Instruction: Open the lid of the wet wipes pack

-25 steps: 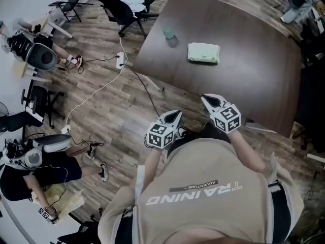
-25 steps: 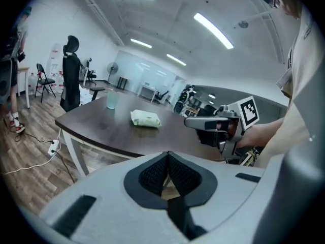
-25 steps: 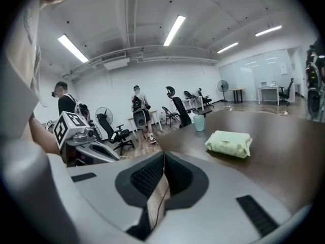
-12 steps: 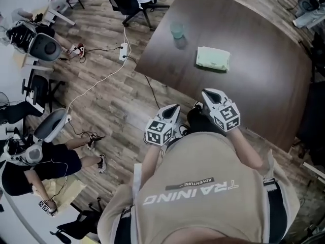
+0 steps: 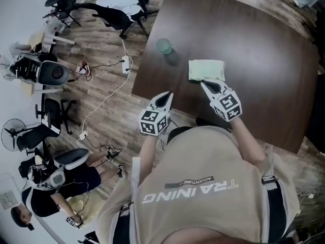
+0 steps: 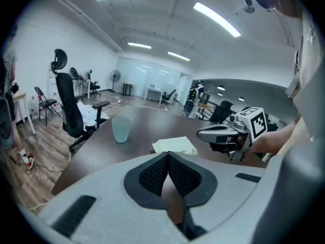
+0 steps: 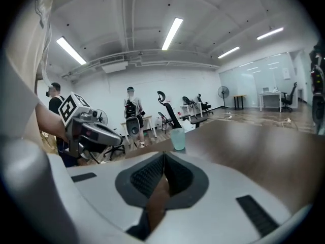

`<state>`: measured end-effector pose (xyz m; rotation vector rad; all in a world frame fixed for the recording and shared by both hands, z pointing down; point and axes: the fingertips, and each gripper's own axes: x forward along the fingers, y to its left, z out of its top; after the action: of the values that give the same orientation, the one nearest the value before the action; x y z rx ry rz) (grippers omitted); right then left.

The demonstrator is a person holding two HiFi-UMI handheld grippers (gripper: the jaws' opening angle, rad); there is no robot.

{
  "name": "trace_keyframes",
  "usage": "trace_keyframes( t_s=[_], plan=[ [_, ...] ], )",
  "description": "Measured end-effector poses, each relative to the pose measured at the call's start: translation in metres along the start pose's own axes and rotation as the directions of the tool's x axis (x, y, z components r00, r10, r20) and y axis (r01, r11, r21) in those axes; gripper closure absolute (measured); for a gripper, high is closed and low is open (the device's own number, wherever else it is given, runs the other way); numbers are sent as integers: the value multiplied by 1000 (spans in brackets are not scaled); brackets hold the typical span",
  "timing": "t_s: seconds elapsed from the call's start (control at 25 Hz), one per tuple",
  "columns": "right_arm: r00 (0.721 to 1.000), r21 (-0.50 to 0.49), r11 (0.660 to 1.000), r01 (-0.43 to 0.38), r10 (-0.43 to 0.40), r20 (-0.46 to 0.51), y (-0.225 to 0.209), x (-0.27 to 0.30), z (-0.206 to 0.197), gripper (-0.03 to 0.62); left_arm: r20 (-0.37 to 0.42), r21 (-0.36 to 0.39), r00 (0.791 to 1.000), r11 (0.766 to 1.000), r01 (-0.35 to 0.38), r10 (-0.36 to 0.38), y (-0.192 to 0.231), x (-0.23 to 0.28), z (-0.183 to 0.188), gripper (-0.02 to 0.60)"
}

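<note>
The pale green wet wipes pack lies flat on the dark brown table, with its lid down. My right gripper is shut and empty, its tip just at the pack's near edge. My left gripper hangs over the table's near-left edge, shut with nothing between its fingers, a short way left of the pack. In the left gripper view the pack lies ahead past the shut left gripper, and the right gripper is at its right. The right gripper view does not show the pack.
A translucent green cup stands on the table left of the pack, also seen as a cup ahead. Office chairs, a power strip with cables and seated people fill the wooden floor to the left.
Both grippers have moved forward from over the floor to the table. The right one now reaches the pack's near edge; the left one is over the table's edge. Both stayed shut.
</note>
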<state>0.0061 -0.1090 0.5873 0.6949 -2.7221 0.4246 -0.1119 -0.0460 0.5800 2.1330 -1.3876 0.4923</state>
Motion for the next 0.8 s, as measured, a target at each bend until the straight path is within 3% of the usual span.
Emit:
trace_keyframes(
  t_s=[0.16, 0.36, 0.64, 0.8],
  plan=[
    [996, -65, 994, 92, -92, -11, -30, -6, 2, 583, -6, 120, 999, 991, 50, -50, -9, 36, 34, 572],
    [976, -62, 976, 211, -214, -49, -48, -31, -10, 583, -19, 237, 984, 955, 176, -176, -42, 71, 68, 572],
    [947, 0, 951, 311, -309, -91, -47, -60, -23, 583, -45, 170, 952, 937, 306, -303, -76, 101, 60, 572],
    [910, 22, 915, 402, -398, -115, -46, -69, -20, 582, -36, 44, 932, 931, 361, -360, -72, 102, 56, 572]
  ],
)
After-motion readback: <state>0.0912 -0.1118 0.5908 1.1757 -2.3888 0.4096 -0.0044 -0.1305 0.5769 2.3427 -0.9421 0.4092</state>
